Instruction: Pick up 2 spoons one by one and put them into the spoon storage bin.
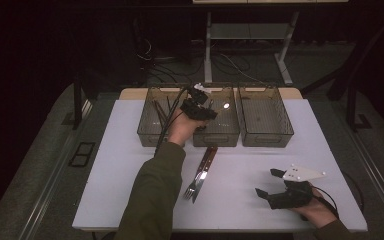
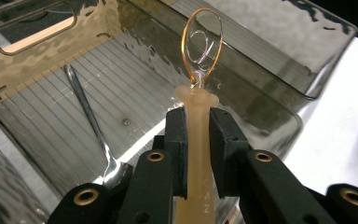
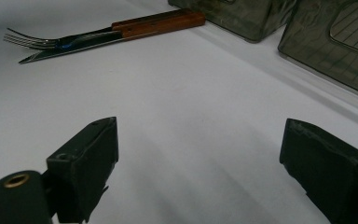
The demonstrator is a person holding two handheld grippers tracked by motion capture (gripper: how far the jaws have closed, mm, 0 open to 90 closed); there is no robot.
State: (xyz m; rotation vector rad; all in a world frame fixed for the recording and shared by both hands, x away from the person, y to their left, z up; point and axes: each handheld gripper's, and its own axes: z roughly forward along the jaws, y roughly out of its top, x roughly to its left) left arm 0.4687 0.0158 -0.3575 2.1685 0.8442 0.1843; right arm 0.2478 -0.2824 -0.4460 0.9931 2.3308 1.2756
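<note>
Three smoky translucent bins stand in a row at the far edge of the white table [image 1: 130, 165]: left bin [image 1: 150, 131], middle bin [image 1: 220, 134], right bin [image 1: 275, 135]. Faint embossed characters on the spoon handle are not legible. Wide bare tabletop lies between the bins and the near edge, apart from a wooden-handled fork [image 1: 196, 182] and knife [image 1: 205, 167] lying side by side near the centre. Left forearm, in an olive sleeve, reaches forward; the left gripper [image 1: 198, 109] hangs over the middle bin, jaws clamped on the pale handle of a spoon [image 2: 200, 70] with a clear bowl. A metal spoon [image 2: 93, 130] lies in the bin beneath. Right gripper [image 1: 270, 184] rests at the near right, jaws spread wide, holding nothing.
</note>
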